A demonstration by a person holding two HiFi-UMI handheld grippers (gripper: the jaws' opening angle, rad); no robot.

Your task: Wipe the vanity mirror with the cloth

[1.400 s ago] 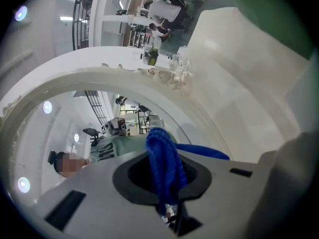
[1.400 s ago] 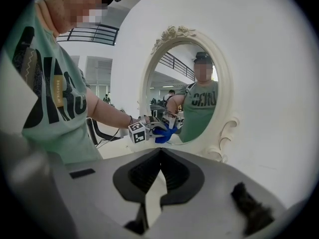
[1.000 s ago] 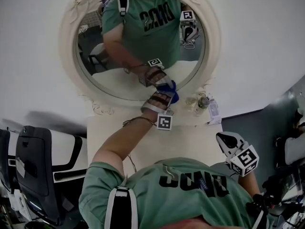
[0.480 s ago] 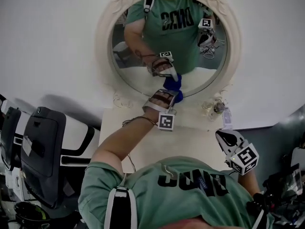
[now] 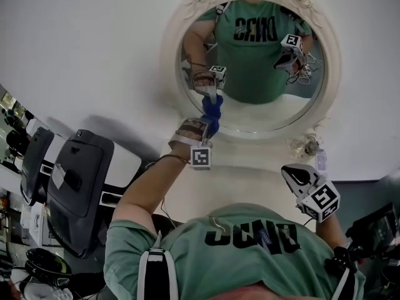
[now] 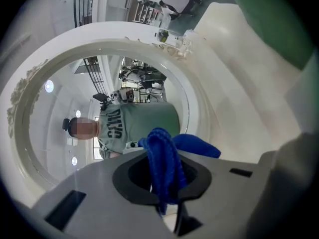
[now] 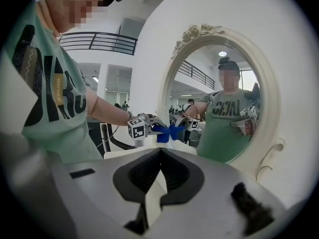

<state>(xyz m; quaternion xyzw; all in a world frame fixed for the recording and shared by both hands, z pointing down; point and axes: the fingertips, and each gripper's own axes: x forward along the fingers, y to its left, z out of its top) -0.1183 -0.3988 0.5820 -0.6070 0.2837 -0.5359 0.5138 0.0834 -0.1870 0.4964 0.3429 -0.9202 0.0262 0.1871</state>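
Note:
An oval vanity mirror in an ornate cream frame hangs on the white wall. My left gripper is shut on a blue cloth, and the cloth presses on the lower left of the glass. In the left gripper view the blue cloth bunches between the jaws, with the mirror right in front. My right gripper hangs back low on the right, shut and holding nothing. The right gripper view shows the mirror, the left gripper and the cloth from the side.
The white vanity top lies below the mirror. Small glass bottles stand at its right end by the frame. A black and white chair-like unit stands at the left. Dark gear sits at the lower right.
My left gripper has slid the blue cloth leftwards along the lower glass, from right of centre to the lower left. The head view has turned. The right gripper has stayed put.

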